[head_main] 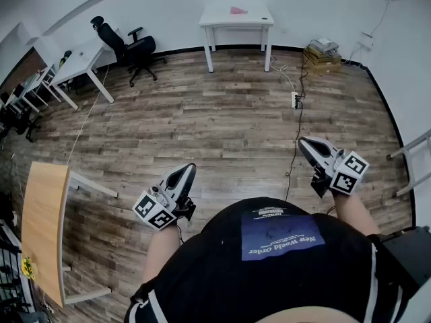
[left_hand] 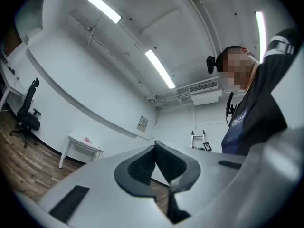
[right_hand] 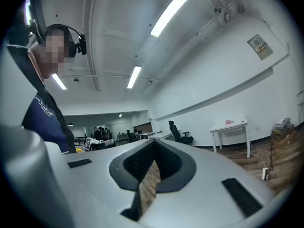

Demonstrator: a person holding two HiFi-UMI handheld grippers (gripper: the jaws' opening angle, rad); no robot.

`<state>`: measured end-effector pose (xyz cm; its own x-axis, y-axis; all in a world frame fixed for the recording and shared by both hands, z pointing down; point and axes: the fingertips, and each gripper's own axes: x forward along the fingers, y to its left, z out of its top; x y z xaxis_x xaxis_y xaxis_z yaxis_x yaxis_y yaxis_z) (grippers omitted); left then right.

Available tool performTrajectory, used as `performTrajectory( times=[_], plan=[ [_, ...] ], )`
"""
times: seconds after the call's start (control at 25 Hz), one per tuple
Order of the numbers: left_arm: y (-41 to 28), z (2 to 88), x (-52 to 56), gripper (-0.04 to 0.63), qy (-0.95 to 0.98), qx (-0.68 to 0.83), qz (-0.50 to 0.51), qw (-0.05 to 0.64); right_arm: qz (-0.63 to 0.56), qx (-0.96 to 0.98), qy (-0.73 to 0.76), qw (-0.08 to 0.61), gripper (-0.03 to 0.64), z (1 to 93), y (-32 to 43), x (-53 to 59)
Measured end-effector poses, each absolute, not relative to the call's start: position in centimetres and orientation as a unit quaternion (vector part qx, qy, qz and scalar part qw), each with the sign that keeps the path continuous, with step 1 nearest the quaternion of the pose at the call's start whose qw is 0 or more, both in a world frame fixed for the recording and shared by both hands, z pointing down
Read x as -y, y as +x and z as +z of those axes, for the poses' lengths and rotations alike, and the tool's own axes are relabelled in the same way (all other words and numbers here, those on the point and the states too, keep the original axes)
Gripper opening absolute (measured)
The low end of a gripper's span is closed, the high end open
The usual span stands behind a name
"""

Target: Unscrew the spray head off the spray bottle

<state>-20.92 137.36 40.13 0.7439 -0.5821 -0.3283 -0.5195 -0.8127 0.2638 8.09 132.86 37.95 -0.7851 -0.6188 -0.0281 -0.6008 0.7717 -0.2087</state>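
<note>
Above wood-plank floor (head_main: 236,126): L gripper (head_main: 190,167), R gripper (head_main: 302,140); smooth grey pointed jaws both closed

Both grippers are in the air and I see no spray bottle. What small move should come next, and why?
Probably turn to look for the bottle first. The left gripper and right gripper are both shut and empty above the wooden floor, and no spray bottle shows in any view, so nothing can be gripped yet.
</note>
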Motion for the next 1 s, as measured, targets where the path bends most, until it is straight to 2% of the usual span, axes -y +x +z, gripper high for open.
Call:
performTrajectory(
  times=[0.44,1.0],
  plan=[
    [-24.0,40.2,-137.2,-0.008,0.928,0.301,-0.205,0.074,-0.093,-0.944,-0.314,0.05,-0.006,37.5,4.5,-131.8],
    [-32.9,40.8,-137.0,-0.008,0.923,0.319,-0.199,0.077,-0.1,-0.943,-0.309,0.073,-0.006,36.8,-3.4,-129.9]
  ],
)
